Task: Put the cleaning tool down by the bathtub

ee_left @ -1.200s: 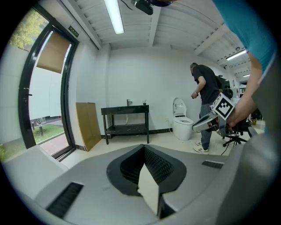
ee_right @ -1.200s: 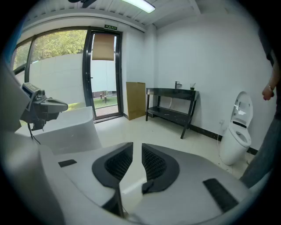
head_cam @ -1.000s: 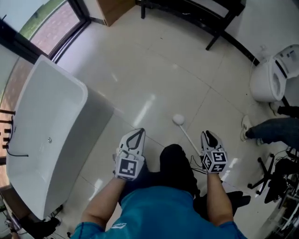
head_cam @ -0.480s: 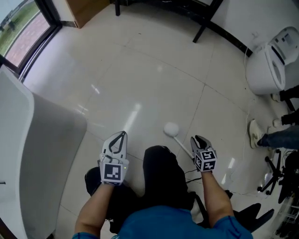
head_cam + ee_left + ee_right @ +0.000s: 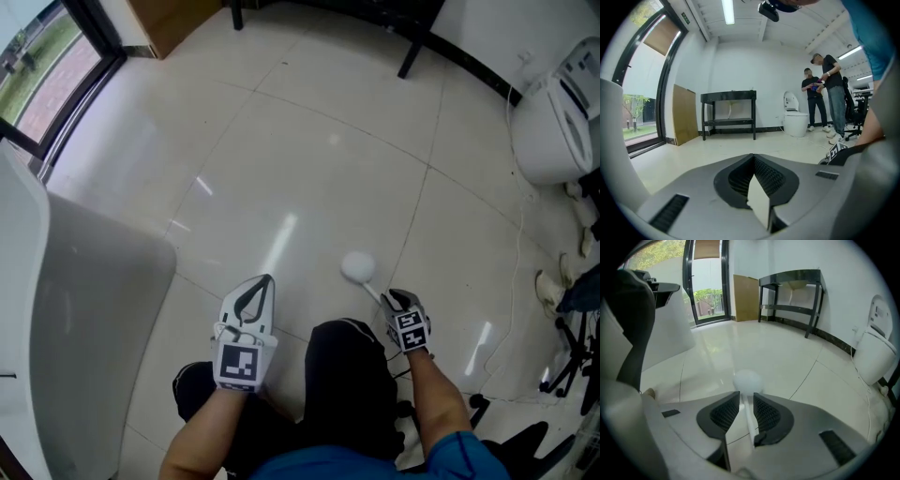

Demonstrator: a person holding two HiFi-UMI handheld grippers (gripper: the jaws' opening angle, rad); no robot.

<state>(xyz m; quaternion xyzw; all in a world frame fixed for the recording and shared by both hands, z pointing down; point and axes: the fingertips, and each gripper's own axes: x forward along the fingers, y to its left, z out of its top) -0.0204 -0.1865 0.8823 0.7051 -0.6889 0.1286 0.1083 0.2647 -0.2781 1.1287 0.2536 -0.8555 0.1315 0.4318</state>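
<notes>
Down at floor level a fair bit is cut off. The bathtub (image 5: 89, 319) only shows its grey outer wall and a strip of white rim at the left edge of the head view, so no clue what's inside it. The toilet (image 5: 548, 131) gets clipped at the right edge too, bowl not visible. The person's dark trousers (image 5: 347, 375) block the floor right under the grippers.

The cleaning tool (image 5: 358, 267) is out over open tile, apart from the tub. Its white ball head sits low to the floor, but I can't tell if it's actually touching. The thin handle runs back into the right gripper (image 5: 388, 298), which is clamped on it. The left gripper (image 5: 265, 279) is closed up with nothing in it.

Around: a black table (image 5: 412, 47) and a wooden board (image 5: 178, 19) by the far wall, and a cable (image 5: 517, 244) trailing across the tile. In the left gripper view, two people (image 5: 825, 89) are standing near the toilet.
</notes>
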